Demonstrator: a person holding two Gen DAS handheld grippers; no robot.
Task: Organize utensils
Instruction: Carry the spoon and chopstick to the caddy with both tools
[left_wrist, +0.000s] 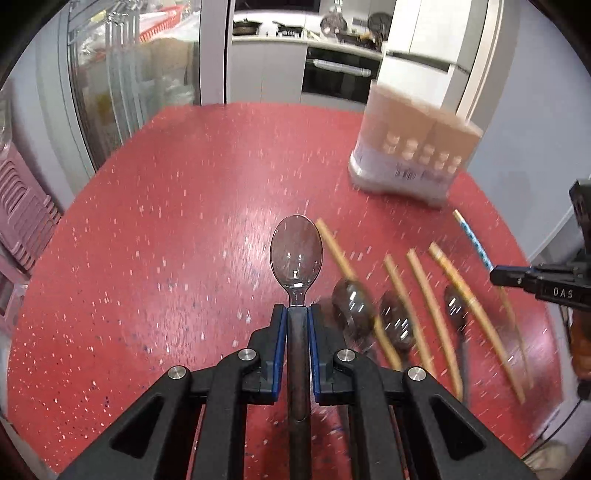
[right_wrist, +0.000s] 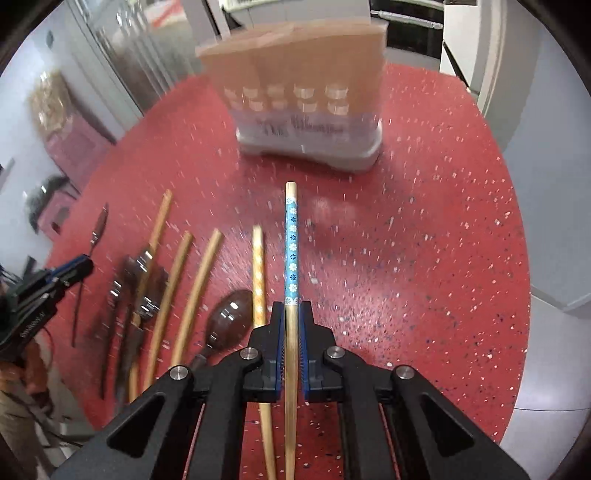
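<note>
Left gripper (left_wrist: 296, 308): fingers (left_wrist: 279, 325) closed on the handle of a clear plastic spoon (left_wrist: 296, 254). The blue pads press the dark handle from both sides, just behind the neck. The bowl sticks out straight ahead of the fingertips, hollow side up, above the red speckled worktop (left_wrist: 166, 221).

Right gripper (right_wrist: 291, 308): fingers (right_wrist: 306, 325) closed nearly all the way on one chopstick with a blue flowered band (right_wrist: 291, 251). The pads clamp the bare wood just behind the band; the banded end runs forward beyond the fingertips, and the plain end passes back between the finger arms.

Loose on the worktop, to the right of the left fingers: three more spoons (left_wrist: 352, 308) with bowls toward the camera, crossed and mixed with several tan chopsticks (left_wrist: 421, 306). All blurred by motion; exact contacts between them cannot be made out. In the right wrist view one chopstick with an orange patterned band (right_wrist: 258, 273) lies just left of the right fingers, close beside the held one.

Utensil holder (right_wrist: 306, 99), tan upper part on a white base, stands upright ahead of the right fingers, apart from the chopstick tip. From the left fingers it sits ahead and well to the right.
</note>
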